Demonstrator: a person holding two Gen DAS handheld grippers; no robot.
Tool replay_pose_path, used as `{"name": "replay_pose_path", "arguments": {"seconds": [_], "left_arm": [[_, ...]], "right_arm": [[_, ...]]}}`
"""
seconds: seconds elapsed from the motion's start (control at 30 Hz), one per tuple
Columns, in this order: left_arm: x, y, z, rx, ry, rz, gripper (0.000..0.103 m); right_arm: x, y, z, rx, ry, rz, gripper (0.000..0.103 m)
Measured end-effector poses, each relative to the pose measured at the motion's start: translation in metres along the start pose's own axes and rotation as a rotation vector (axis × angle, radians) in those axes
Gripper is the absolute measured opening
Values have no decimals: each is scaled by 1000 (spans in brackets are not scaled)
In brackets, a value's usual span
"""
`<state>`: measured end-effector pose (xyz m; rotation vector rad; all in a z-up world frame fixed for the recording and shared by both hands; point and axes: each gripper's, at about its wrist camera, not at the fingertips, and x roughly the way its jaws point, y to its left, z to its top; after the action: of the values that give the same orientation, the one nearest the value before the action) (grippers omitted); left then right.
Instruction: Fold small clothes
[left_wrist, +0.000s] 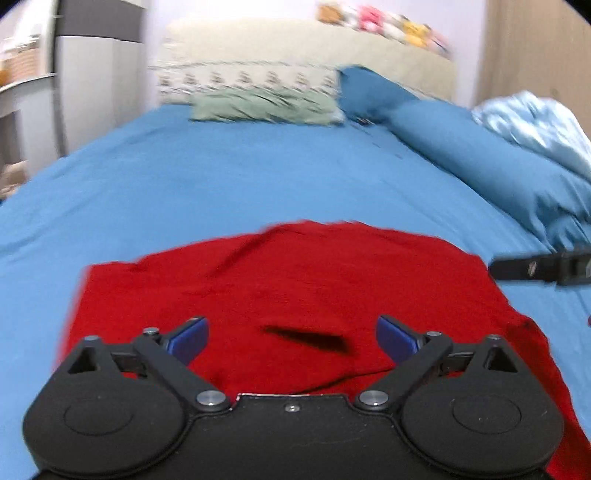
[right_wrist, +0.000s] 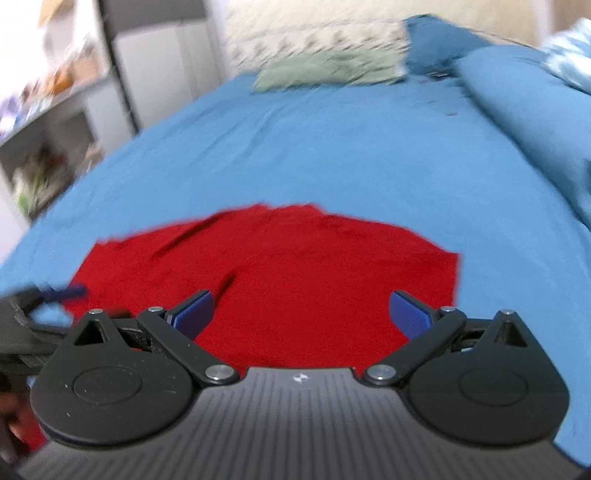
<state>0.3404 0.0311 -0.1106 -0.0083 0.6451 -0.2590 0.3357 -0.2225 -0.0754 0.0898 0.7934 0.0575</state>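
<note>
My left tongs (left_wrist: 291, 338) and right tongs (right_wrist: 301, 314) both hang released over the crumpled red cloth garment (left_wrist: 295, 280), spread toward twelve o'clock on the blue-sheeted bed (left_wrist: 184, 177).

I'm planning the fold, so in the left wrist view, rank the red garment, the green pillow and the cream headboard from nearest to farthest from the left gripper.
1. Red garment: lies right under the left gripper, whose fingers are open.
2. Green pillow: far end of the blue bed sheet, slightly left.
3. Cream headboard: behind the pillows, against the wall.
</note>
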Motion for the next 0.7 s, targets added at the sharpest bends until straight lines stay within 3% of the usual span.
{"name": "replay_pose_path", "arguments": {"seconds": [0.13,0.33,0.47,0.57,0.7], "left_arm": [[2,43,-12,-44,31,98,99],[17,70,-24,-53,87,122,99],[29,85,-25,-111,128,94,99],[27,87,-24,-108,126,97,99],[21,88,-27,-116,117,89,99]], "right_arm": [[31,58,0,-170,59,17,103],[85,138,-4,-419,108,22,102],[128,170,-15,-571,179,-29,58],[134,170,-9,-530,143,-55,26],[110,129,11,-268,36,-81,21]]}}
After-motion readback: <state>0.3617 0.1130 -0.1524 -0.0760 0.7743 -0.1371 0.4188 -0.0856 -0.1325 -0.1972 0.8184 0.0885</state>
